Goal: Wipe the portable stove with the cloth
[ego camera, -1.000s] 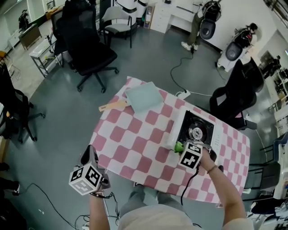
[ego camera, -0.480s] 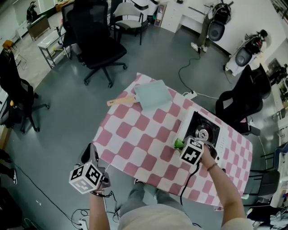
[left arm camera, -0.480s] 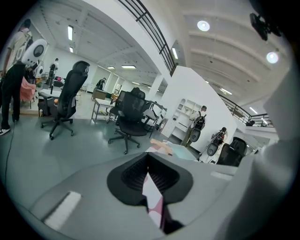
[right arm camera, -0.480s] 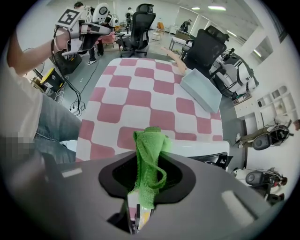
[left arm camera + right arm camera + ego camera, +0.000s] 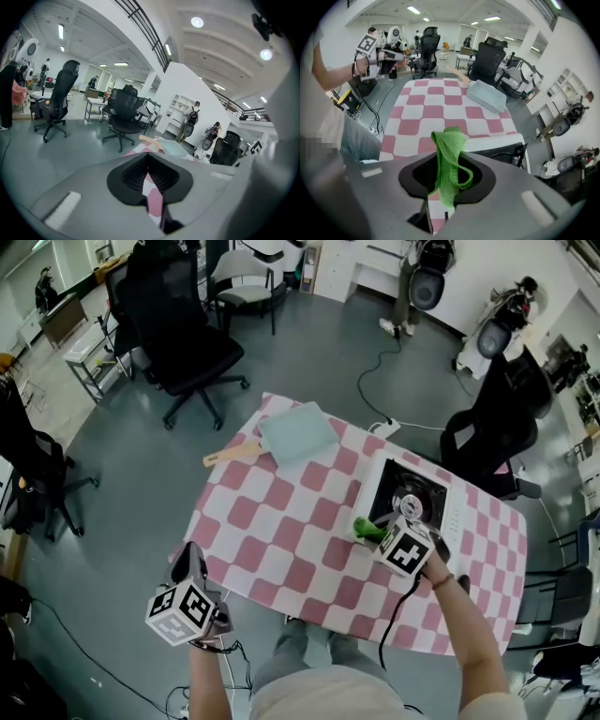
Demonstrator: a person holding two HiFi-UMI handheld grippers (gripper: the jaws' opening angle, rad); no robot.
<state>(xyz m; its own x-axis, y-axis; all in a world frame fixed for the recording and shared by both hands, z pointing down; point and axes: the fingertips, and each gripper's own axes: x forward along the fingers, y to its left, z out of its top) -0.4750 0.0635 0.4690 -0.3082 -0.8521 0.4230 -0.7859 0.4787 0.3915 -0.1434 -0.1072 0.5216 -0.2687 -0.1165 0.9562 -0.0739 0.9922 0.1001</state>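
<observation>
Right gripper (image 5: 380, 532), jaws pinching a crumpled green cloth (image 5: 449, 157) just beside the near corner of the white portable stove with black burner top (image 5: 417, 507); stove by the far right edge of the pink-and-white checked table (image 5: 281, 521); left gripper (image 5: 148, 160), jaws pressed together on nothing, off the table's near left corner.

I find no word, brand or number that I can read anywhere. The only printed marks are black-and-white square patterns on the cube (image 5: 178, 613) of my left claw (image 5: 188, 565) and the cube (image 5: 405, 549) of my right claw (image 5: 377, 531); they carry no letters.
</observation>
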